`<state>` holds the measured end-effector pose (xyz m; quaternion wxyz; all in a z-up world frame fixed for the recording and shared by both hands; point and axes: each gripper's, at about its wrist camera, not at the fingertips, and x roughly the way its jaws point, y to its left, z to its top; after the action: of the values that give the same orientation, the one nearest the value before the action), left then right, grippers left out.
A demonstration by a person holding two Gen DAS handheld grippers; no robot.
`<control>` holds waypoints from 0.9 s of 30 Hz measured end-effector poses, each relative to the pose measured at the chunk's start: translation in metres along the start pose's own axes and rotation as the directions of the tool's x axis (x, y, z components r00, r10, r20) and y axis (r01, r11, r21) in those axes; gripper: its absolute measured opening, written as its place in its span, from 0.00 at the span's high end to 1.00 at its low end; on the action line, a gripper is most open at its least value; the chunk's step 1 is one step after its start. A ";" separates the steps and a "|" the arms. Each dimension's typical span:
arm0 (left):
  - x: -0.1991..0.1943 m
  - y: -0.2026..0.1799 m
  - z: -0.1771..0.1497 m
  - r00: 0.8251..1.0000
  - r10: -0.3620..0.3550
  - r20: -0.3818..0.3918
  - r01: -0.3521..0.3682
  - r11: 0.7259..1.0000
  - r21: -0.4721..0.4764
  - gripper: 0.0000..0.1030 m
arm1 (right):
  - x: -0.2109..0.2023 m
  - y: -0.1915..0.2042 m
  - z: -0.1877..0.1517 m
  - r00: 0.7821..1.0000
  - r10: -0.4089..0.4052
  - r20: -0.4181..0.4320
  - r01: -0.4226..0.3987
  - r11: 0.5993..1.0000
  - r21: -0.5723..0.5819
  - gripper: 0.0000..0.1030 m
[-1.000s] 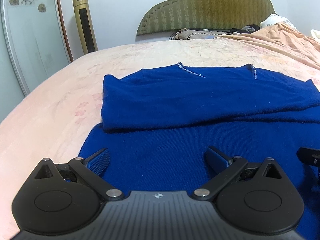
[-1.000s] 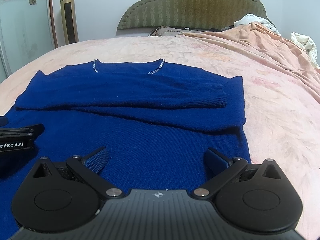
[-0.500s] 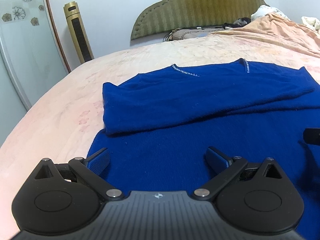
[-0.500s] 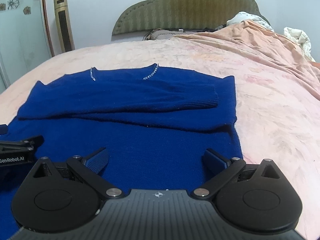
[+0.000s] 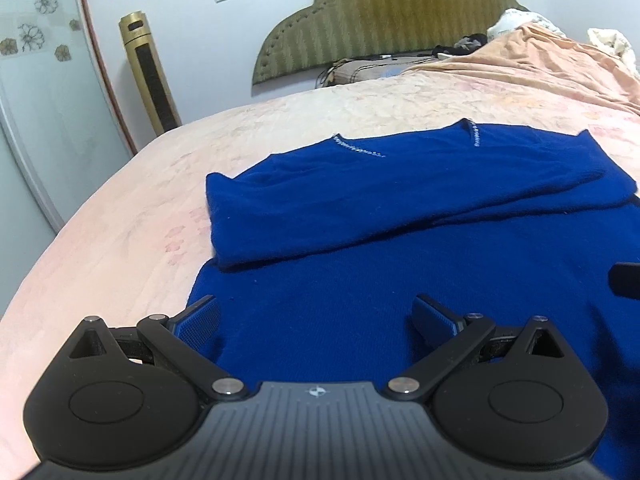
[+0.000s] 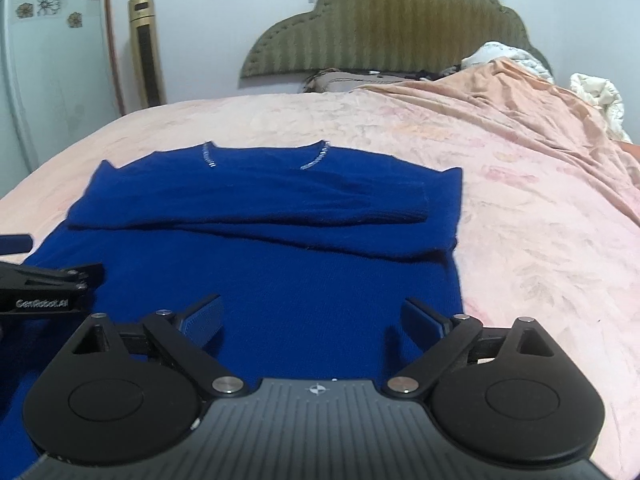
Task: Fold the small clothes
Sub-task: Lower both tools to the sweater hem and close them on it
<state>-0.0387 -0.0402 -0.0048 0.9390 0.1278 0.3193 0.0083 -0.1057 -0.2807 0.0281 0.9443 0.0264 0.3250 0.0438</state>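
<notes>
Pink bedspread (image 6: 540, 240) carries blue sweater (image 6: 260, 272) below green headboard (image 6: 392, 28).

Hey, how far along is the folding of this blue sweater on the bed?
Done: both sleeves lie folded across the chest of the blue sweater. In hand: nothing; the left tool and right tool are open over its lower half, the right one's jaws just narrowing slightly. Left: folding the lower half up toward the neckline.

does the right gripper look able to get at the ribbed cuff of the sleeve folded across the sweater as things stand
Probably yes. The right gripper, whose jaws have just been closing a little, is open with nothing gripped, and the cuff lies exposed on top of the blue sweater, ahead and slightly right, with nothing between them.
</notes>
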 end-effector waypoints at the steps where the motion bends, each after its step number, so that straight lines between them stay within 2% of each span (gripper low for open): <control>1: -0.001 -0.001 0.000 1.000 -0.001 -0.001 0.001 1.000 0.007 0.00 | -0.002 0.000 -0.001 1.000 0.020 -0.001 -0.020 1.000 0.003 0.06; 4: -0.003 -0.003 -0.001 1.000 -0.010 -0.008 0.010 1.000 0.014 0.00 | -0.007 0.000 -0.004 0.998 0.062 -0.004 -0.062 0.998 0.020 0.06; 11: -0.006 0.000 -0.002 1.000 -0.021 -0.018 0.021 1.000 -0.006 0.00 | -0.014 -0.002 -0.008 0.999 0.039 -0.003 -0.038 0.999 0.025 0.04; 15: -0.013 0.010 -0.003 0.997 -0.075 -0.026 0.074 0.997 -0.006 0.00 | -0.020 -0.009 -0.011 0.999 0.033 0.001 -0.033 0.999 0.030 0.04; 20: -0.026 0.042 -0.012 0.987 -0.156 -0.028 0.155 0.988 -0.022 0.00 | -0.036 -0.034 -0.020 1.000 0.003 0.004 -0.003 0.999 0.052 0.05; 24: -0.032 0.079 -0.027 0.985 -0.166 -0.037 0.165 0.986 -0.040 0.00 | -0.050 -0.057 -0.029 0.999 -0.049 -0.005 0.049 0.997 0.068 0.09; 27: -0.032 0.108 -0.039 0.980 -0.190 -0.056 0.185 0.979 -0.082 0.00 | -0.057 -0.076 -0.038 0.999 -0.038 -0.032 0.041 0.992 0.122 0.11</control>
<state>-0.0800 0.0704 0.0113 0.9291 0.0608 0.3591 -0.0639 -0.1689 -0.3608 0.0266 0.9367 0.0774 0.3414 0.0054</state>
